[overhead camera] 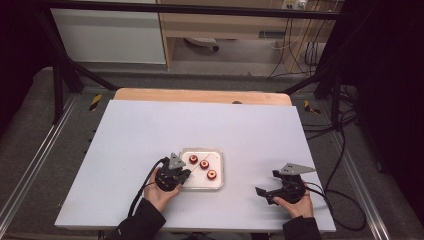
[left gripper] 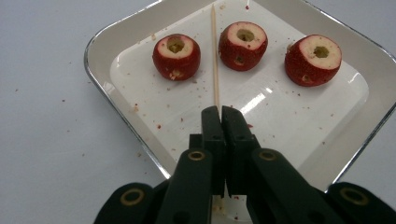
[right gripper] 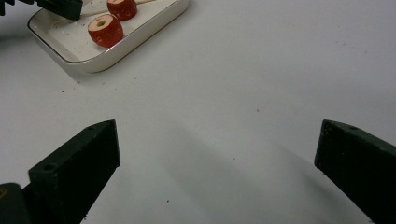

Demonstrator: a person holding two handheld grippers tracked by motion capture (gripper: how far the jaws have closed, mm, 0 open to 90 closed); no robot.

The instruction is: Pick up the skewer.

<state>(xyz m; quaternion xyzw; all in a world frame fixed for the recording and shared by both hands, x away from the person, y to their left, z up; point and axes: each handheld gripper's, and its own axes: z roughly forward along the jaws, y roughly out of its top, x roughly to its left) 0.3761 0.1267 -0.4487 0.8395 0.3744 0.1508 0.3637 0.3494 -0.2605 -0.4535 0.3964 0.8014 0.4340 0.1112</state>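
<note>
High view: left gripper [overhead camera: 181, 176] at the white tray's [overhead camera: 218, 183] nine o'clock edge, three red fruits [overhead camera: 204, 164] inside; right gripper [overhead camera: 267, 190] well apart at four o'clock on the table [overhead camera: 150, 130].

Left gripper view: jaws together, clamped on the near end of a thin wooden skewer [left gripper: 215, 56] running toward twelve o'clock between two fruits.

Right gripper view: jaws wide apart over bare table, tray at eleven o'clock.

Skewer [left gripper: 215, 60] near end hidden between shut jaws; tray [left gripper: 116, 32] corners cut off by frame edges.
</note>
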